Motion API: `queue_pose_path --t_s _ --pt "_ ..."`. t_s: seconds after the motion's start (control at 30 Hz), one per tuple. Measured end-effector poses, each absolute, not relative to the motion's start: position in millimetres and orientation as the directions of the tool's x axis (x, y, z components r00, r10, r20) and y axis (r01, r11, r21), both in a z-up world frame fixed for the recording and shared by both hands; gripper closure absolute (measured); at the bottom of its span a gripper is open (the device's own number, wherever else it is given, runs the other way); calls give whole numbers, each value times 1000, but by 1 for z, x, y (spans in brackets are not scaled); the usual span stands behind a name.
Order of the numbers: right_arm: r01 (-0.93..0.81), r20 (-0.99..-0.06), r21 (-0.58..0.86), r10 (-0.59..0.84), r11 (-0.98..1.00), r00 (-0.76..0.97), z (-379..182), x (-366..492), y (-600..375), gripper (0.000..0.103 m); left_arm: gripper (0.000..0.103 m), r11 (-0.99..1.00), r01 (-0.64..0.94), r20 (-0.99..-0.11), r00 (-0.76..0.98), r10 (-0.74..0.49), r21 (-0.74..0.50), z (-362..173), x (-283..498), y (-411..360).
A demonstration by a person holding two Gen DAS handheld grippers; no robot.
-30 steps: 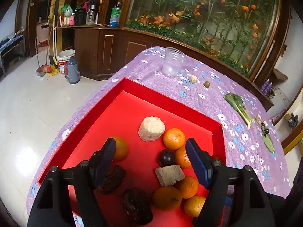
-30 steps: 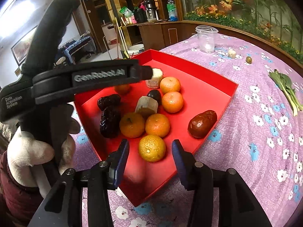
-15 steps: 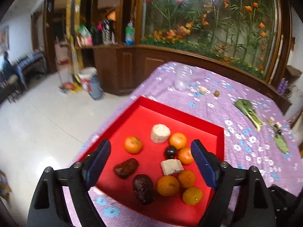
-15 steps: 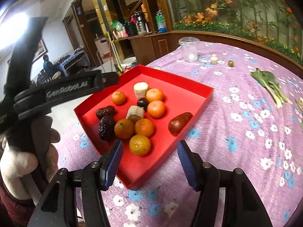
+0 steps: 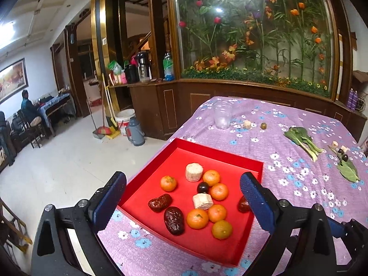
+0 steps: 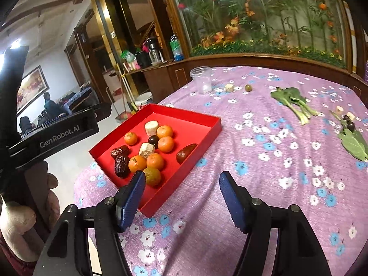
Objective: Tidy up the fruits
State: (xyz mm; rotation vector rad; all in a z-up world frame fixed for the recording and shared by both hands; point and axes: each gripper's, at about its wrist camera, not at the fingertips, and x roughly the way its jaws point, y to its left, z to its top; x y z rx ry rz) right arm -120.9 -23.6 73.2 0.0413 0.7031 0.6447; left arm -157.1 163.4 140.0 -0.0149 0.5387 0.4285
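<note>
Both grippers have pulled back and up from the shallow red cardboard tray [image 5: 220, 154], where oranges [image 5: 197, 218], wrinkled dark dates [image 5: 174, 220] and pale cut chunks sit clustered. The left gripper [image 5: 183, 201] and right gripper [image 6: 181, 199] hold nothing, jaws opening. The sorting looks finished. Open purple floral tablecloth [image 6: 264, 184] lies right; the table edge drops away left.

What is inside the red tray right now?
The red tray holds six oranges, two dark wrinkled dates, a smoother reddish date, a dark round fruit and two pale chunks. The left view's finger partly covers the reddish date.
</note>
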Motion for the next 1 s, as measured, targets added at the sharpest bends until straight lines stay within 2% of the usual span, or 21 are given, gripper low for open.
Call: queue_pose_path --t_s 0.33,0.6,0.77,0.9,1.0 --pt "-519 -563 223 543 826 623 79 -134 -39 25 4 918 -372 -473 790 391 136 145 -169 138" --pt "-517 -534 152 510 843 674 86 -148 -38 20 4 921 -368 -468 796 384 129 145 -176 135" --pt "-530 -523 133 514 837 680 88 -153 -35 20 4 905 -412 -374 827 419 104 154 -197 135" --pt "-548 -518 129 528 826 674 89 -156 -31 19 0 876 -476 -285 831 477 79 158 -217 136" --pt "-559 -520 117 530 821 670 88 -157 -25 18 0 876 -475 -284 831 478 82 159 -217 140"
